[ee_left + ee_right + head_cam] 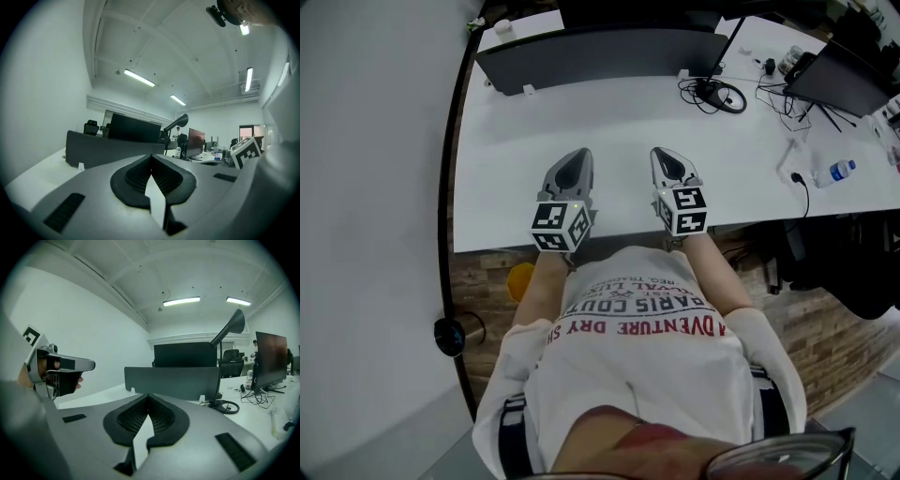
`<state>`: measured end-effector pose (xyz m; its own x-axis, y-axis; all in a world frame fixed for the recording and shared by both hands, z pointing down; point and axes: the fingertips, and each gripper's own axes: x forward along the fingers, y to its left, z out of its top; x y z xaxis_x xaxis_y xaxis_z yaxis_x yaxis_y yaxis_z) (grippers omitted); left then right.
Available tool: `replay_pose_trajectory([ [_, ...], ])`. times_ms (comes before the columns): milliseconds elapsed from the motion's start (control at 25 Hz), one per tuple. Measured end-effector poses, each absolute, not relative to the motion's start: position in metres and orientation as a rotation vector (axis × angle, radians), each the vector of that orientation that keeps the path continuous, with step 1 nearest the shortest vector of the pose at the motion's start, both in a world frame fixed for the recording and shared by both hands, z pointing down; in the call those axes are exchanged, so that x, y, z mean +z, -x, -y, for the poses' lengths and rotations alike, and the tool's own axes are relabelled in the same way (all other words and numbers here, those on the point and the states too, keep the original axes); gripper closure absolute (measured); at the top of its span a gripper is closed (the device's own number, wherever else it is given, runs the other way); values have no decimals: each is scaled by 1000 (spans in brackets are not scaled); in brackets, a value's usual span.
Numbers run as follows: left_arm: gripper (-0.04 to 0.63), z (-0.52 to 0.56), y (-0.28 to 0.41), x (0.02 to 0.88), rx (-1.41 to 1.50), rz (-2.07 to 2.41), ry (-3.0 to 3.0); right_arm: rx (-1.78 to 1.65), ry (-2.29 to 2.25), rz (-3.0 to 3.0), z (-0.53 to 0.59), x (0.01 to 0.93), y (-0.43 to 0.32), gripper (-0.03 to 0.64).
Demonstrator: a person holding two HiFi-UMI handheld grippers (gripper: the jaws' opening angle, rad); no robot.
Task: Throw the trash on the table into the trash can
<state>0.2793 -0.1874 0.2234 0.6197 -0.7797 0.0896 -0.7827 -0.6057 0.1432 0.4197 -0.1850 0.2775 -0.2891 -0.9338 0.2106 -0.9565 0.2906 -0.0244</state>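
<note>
My left gripper (578, 155) and right gripper (667, 154) are held side by side over the near edge of the white table (619, 122), both pointing away from me. In the left gripper view the left gripper's (151, 157) tips meet with nothing between them. The right gripper (149, 396) is likewise shut and empty in its own view. A small clear plastic bottle with a blue label (841, 172) lies far to the right on the table, well away from both grippers. A yellow-orange container (521, 279) shows on the floor under the table's near left edge.
A long grey divider panel (600, 52) stands across the back of the table. A coiled black cable (719, 96), a lamp arm and a dark screen (848, 80) sit at the back right. A white cable with a plug (794, 167) lies near the bottle.
</note>
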Motion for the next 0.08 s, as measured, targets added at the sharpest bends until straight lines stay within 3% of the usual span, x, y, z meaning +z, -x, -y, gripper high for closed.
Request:
replay_pose_trajectory([
  [80,572,188,-280,222,30,1297,-2677,217,-1775,2392,185,276,-420,592],
])
